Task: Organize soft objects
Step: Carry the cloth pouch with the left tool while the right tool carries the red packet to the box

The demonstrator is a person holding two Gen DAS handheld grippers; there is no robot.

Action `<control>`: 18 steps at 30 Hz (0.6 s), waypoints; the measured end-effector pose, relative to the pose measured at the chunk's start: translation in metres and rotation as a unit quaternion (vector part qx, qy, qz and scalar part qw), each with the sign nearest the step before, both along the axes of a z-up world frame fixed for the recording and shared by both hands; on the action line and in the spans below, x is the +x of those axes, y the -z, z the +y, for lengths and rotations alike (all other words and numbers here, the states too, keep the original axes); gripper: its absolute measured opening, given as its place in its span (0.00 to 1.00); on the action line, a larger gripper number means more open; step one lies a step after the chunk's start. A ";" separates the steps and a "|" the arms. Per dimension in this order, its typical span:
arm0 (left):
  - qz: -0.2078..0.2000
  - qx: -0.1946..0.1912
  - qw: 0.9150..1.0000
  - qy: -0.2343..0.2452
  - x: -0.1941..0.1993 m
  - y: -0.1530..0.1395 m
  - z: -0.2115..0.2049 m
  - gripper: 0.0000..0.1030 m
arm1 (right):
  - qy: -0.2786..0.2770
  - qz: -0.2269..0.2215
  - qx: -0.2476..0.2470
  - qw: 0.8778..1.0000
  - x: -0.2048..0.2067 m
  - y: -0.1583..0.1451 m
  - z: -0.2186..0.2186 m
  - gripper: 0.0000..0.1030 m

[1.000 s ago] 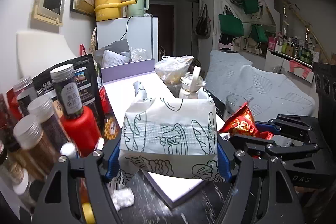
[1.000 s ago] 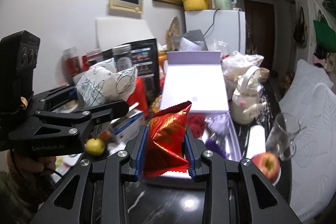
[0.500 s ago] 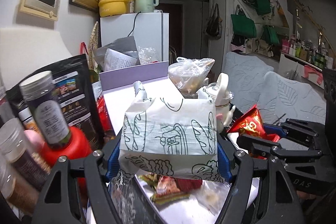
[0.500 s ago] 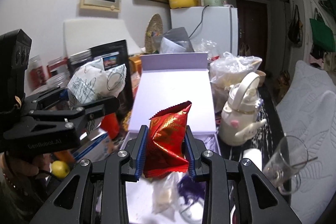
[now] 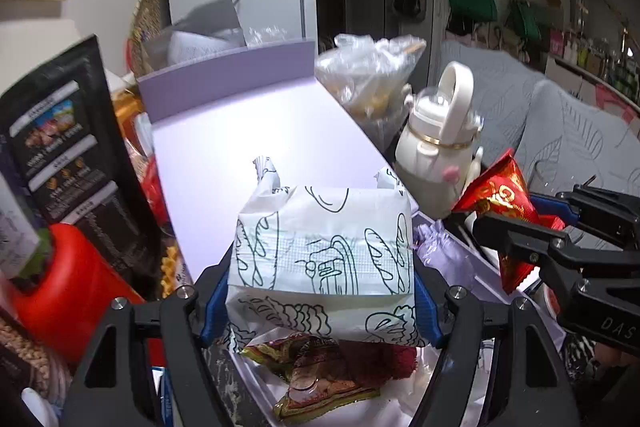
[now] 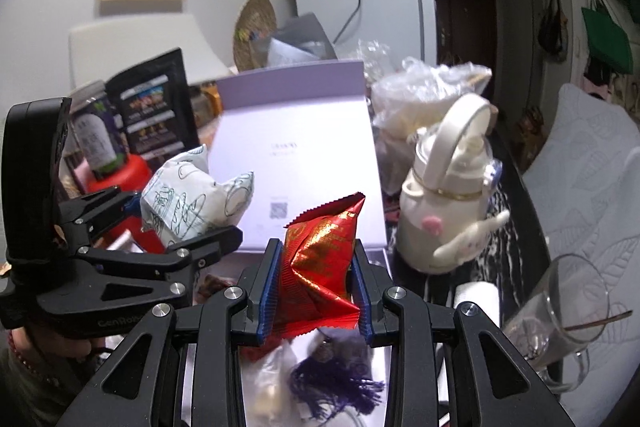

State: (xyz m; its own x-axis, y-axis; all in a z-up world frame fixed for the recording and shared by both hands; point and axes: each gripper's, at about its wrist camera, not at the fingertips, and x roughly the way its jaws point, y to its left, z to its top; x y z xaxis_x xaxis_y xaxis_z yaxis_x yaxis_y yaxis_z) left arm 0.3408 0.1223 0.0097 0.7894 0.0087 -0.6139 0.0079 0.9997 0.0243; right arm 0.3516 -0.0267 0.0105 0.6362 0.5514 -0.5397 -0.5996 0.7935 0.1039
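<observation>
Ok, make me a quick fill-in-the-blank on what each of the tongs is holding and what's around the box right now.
1. The left tongs are shut on a white tissue pack printed with ____ line drawings.
2. The right tongs are shut on a crinkled ____ snack packet.
3. The open box has a ____ lid.
4. Right of the box stands a cream water bottle with a looped ____.

Missing words: green; red; purple; handle

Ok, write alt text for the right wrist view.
The right gripper is shut on a crinkled red foil packet above an open lavender box. To its left, the left gripper clamps a white printed pouch; a cream kettle and a glass stand to the right.
</observation>
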 end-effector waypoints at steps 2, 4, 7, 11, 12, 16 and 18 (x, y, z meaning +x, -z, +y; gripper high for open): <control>0.012 0.005 1.000 0.001 0.005 0.006 -0.002 0.71 | 0.005 0.010 -0.006 1.000 0.006 0.007 0.001 0.31; 0.025 0.008 1.000 0.001 0.009 0.013 -0.003 0.71 | 0.006 0.017 -0.011 1.000 0.011 0.013 0.002 0.31; 0.049 0.020 0.999 -0.007 0.017 0.025 -0.004 0.71 | 0.008 0.026 -0.020 0.999 0.016 0.021 0.004 0.31; 0.079 0.031 0.996 -0.007 0.025 0.041 -0.008 0.71 | 0.013 0.034 -0.030 0.999 0.023 0.030 0.006 0.31; 0.088 0.030 0.996 -0.006 0.027 0.046 -0.009 0.71 | 0.014 0.036 -0.033 0.999 0.024 0.032 0.006 0.31; 0.109 0.025 0.994 0.000 0.032 0.056 -0.012 0.71 | 0.018 0.045 -0.039 0.998 0.029 0.037 0.005 0.31; 0.106 0.032 0.994 -0.001 0.032 0.055 -0.013 0.71 | 0.019 0.046 -0.043 0.998 0.030 0.038 0.005 0.31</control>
